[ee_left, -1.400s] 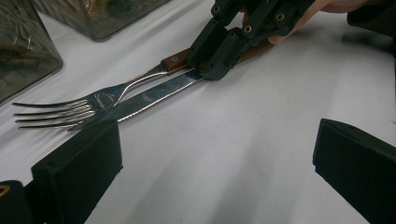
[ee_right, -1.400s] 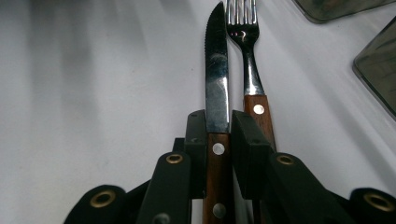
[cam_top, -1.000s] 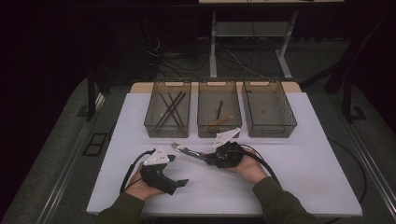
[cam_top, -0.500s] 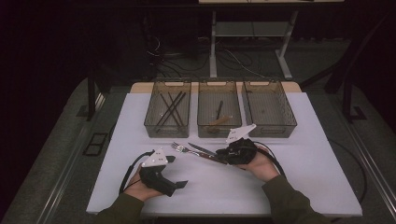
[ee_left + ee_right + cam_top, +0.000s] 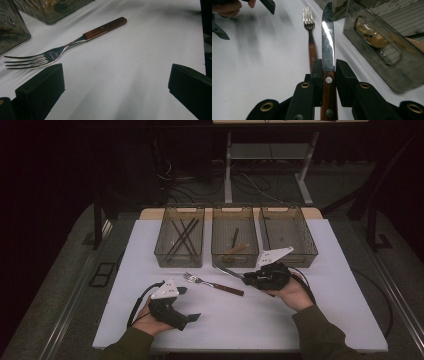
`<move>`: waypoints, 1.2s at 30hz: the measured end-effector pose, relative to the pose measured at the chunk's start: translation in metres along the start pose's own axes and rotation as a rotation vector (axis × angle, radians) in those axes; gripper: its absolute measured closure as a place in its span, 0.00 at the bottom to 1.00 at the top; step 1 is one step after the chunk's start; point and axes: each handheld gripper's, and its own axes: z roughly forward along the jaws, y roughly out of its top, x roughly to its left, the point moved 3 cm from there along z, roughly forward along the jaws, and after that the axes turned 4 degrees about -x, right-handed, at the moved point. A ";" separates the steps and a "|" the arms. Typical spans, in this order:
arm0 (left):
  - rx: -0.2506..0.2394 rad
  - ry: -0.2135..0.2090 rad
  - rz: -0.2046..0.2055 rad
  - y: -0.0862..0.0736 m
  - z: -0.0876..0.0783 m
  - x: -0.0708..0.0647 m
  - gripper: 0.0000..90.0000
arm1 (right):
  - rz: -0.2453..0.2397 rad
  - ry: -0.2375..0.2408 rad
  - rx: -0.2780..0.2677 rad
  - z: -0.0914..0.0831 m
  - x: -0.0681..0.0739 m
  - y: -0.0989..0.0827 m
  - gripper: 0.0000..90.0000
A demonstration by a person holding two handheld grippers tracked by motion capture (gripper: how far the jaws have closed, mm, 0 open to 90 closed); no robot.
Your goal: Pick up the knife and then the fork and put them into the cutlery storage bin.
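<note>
Your right gripper (image 5: 328, 72) pinched a steak knife (image 5: 328, 42) with a wooden riveted handle and a shiny pointed blade.

The right gripper (image 5: 248, 279) is clamped, seemingly raised off the table. The left gripper (image 5: 192, 318) rests low, jaws spread wide, forearm along the near edge.

Three clear plastic bins stand side by side along the far edge of the white table (image 5: 345, 320): the left bin (image 5: 180, 242) holds thin dark sticks, the middle bin (image 5: 234, 242) a wooden spoon, the right bin (image 5: 288, 236) sits beside it. In front of them a wooden-handled fork (image 5: 212, 284) lies on the table. Just right of the fork, the right gripper (image 5: 252, 279) holds a wooden-handled knife (image 5: 328, 47), blade toward the middle bin. The left gripper (image 5: 192, 318) sits nearer the front edge, left of the fork.
</note>
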 end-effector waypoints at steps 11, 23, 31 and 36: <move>-0.005 -0.002 -0.005 0.000 0.001 -0.001 0.00 | 0.021 -0.068 -0.023 -0.023 -0.017 -0.001 0.85; 0.002 -0.004 -0.002 0.000 0.002 -0.001 0.00 | 0.074 -0.144 -0.063 -0.049 -0.042 -0.006 0.85; 0.003 -0.001 0.004 0.000 0.002 -0.002 0.00 | 0.097 -0.209 -0.049 -0.070 -0.066 0.006 0.85; 0.002 -0.004 0.007 0.000 0.002 -0.002 0.00 | 0.109 -0.262 -0.033 -0.082 -0.083 0.017 0.85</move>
